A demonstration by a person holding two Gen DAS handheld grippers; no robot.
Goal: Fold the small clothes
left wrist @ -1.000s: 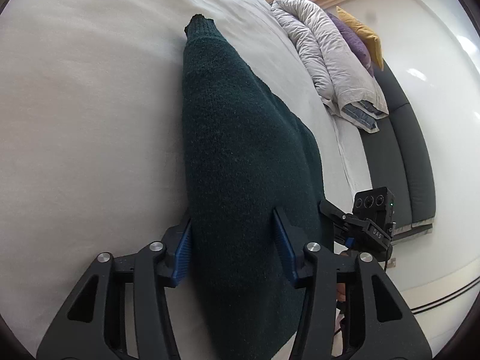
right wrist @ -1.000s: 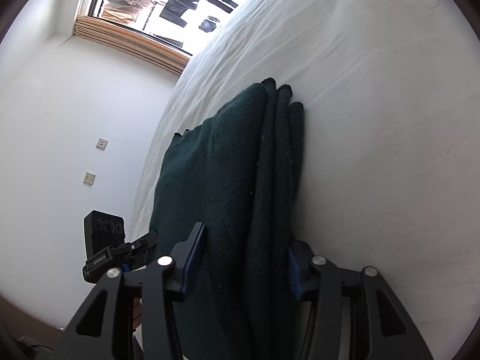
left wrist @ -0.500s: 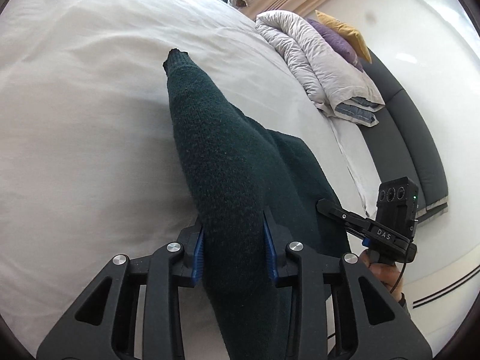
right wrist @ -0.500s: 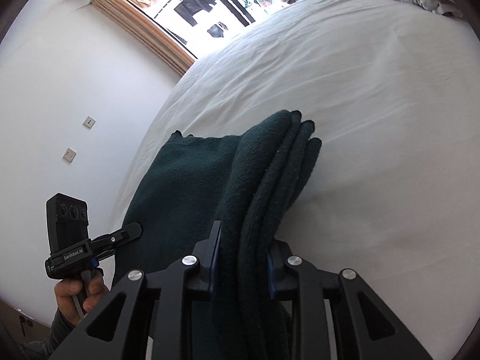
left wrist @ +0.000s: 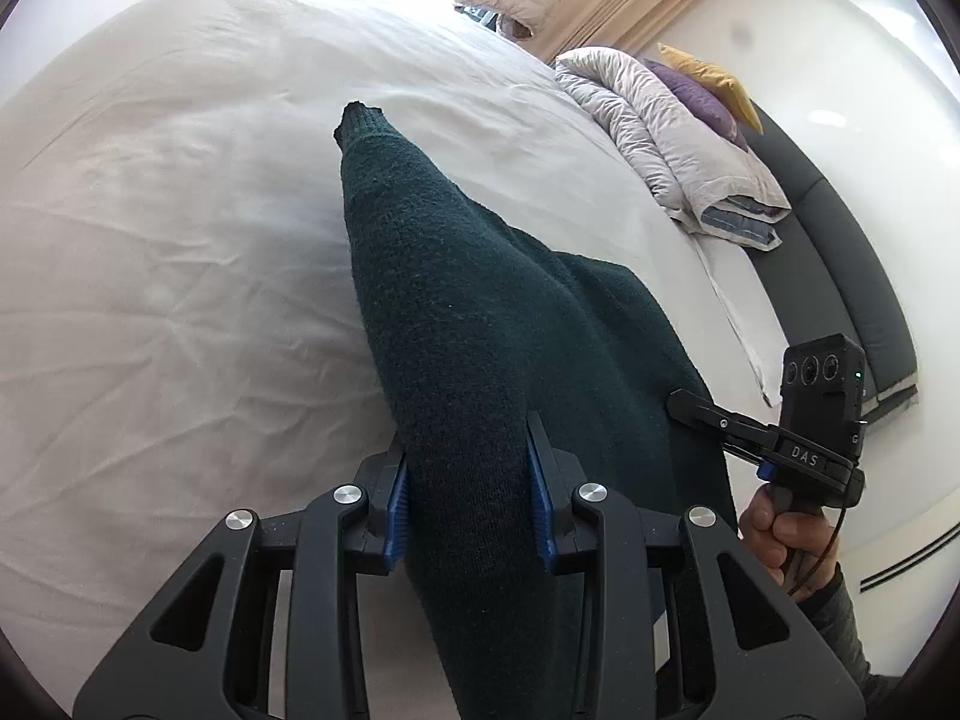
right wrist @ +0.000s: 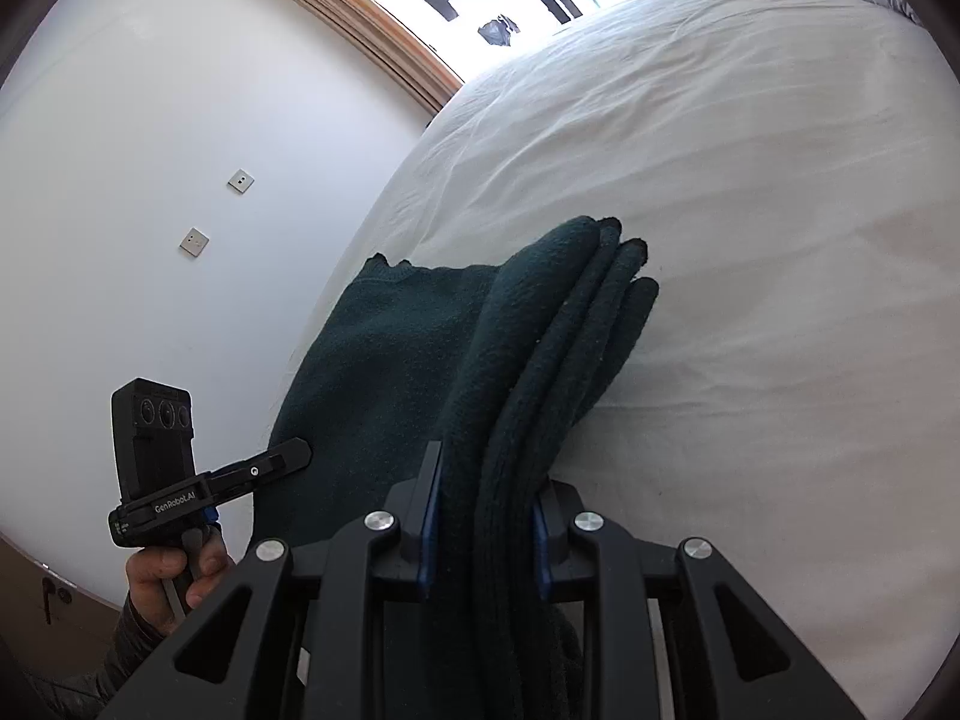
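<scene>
Both grippers are clamped on the same dark green sweater (left wrist: 480, 324): left gripper (left wrist: 468, 480) w/ its blue pads pinching a thick roll of knit, right gripper (right wrist: 483, 510) squeezing a stack of several folded layers, each set of jaws having just closed in onto the cloth. Near the cameras the fabric is lifted off the bed (left wrist: 150, 270) and hangs between the two grips; farther out the rest of the sweater rests on the white sheet, w/ a cuff-like end (left wrist: 360, 117) pointing toward the window in the left view and the folded edges (right wrist: 618, 264) fanning out in the right view. Step in hand, as I read it, is carrying the pinched edge over to make the next fold. To do it well: keep both grips level w/ each other so the edge stays straight, move both hands at the same pace, keep light tension so the knit doesn't sag mid-span, and lay the edge down before letting go. Risk: the right stack could slip a layer if the squeeze eases. Beyond the sweater, a rumpled duvet (left wrist: 678, 138) and cushions sit well apart at the far side.
</scene>
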